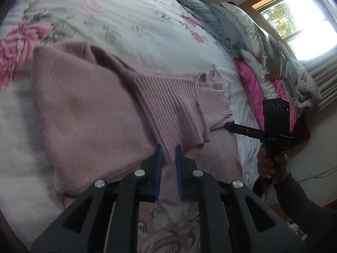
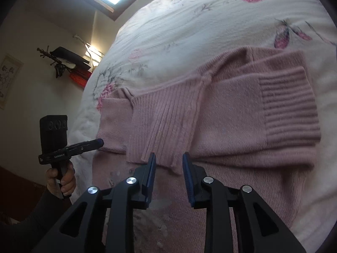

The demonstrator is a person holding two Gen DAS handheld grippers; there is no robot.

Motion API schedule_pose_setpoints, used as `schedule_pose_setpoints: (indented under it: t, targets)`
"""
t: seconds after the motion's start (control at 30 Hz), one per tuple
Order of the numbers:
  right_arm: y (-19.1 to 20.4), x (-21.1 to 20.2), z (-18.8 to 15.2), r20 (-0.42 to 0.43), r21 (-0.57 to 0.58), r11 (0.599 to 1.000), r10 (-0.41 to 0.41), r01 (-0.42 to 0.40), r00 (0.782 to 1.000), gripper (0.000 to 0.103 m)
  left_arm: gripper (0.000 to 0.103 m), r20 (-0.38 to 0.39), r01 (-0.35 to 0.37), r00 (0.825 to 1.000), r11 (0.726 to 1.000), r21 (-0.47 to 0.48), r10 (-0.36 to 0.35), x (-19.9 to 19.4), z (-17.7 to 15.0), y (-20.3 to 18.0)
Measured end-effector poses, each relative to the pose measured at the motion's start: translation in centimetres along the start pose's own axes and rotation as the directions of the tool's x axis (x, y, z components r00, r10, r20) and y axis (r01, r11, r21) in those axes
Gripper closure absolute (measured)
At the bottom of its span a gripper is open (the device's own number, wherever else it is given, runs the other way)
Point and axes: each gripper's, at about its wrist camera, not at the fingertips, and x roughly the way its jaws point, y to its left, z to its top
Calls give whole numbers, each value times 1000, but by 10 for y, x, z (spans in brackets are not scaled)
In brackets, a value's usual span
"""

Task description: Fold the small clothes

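Note:
A pink knit sweater (image 1: 88, 109) lies on the bed with its sleeves folded across the body. One ribbed cuff (image 1: 168, 109) points toward me, and a second ribbed cuff (image 2: 288, 105) lies at the right. My left gripper (image 1: 168, 154) hovers at the near end of the ribbed cuff, its jaws a narrow gap apart, with nothing clearly pinched. Seen from the right wrist, the left gripper (image 2: 99, 141) sits at the sweater's left corner. My right gripper (image 2: 169, 160) is open, its blue pads either side of the cuff's end (image 2: 160, 126). From the left wrist, the right gripper (image 1: 228, 125) rests beside the sweater's right corner.
The sweater rests on a white floral bedspread (image 1: 130, 19). Grey, cream and bright pink bedding (image 1: 252, 80) is piled at the bed's far side below a bright window (image 1: 303, 21). A shelf with dark items (image 2: 67, 63) hangs on the wall left of the bed.

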Motion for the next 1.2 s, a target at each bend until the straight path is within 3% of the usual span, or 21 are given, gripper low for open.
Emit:
schedule_pose_setpoints:
  t: [0.1,0.2,0.3,0.37,0.4,0.47,0.5,0.67,0.8,0.87,0.93,1.0,1.1,1.13,1.2]
  targets:
    - [-12,4,1,-2,81,997,19,-18,1000,75,90,-5,17,1000,998,-59,-17,11,-5,4]
    - [-15,17,7,-8,134,991,27,-26,1000,73,75,-27,19,999,995,-100,-22,31,1,-1]
    - [-18,40,11,-49,173,985,23,-14,999,67,72,-79,-21,997,988,-153,9,52,2,-1]
    - [-17,52,9,-72,176,984,-5,18,997,68,77,-98,-25,995,981,-190,6,63,3,1]
    - [-16,54,8,-76,175,984,-10,24,997,75,98,-97,-46,995,979,-198,27,66,2,1]
    - [-15,51,2,-61,171,985,-14,24,998,93,98,-95,-65,994,972,-227,44,69,1,4]
    - [-14,46,0,-47,167,986,-21,29,999,93,98,-98,-79,994,970,-231,58,69,0,5]
    - [-23,44,-11,-51,131,985,-105,111,993,92,98,-95,-154,986,969,-191,137,58,-8,7]
    - [-12,34,-11,-15,104,990,-98,99,995,76,93,-35,-142,990,976,-165,138,33,-13,-2]
    - [1,23,-10,21,65,990,-128,127,991,74,89,2,-152,988,981,-123,154,19,-13,-16]
    - [11,14,-11,61,46,992,-119,116,991,74,87,48,-106,993,989,-102,112,9,-14,-28]
    - [18,15,-10,74,37,996,-79,76,994,74,84,74,-17,997,997,-76,22,11,-11,-40]
    - [18,37,-9,27,59,997,-50,48,998,75,79,21,15,1000,997,-74,-14,41,-5,-42]
    - [15,46,-9,10,65,996,-64,63,998,75,77,-4,-3,1000,996,-90,3,54,-4,-36]
    - [5,56,-11,-8,79,993,-92,92,996,85,78,-58,-86,995,987,-137,79,75,-5,-16]
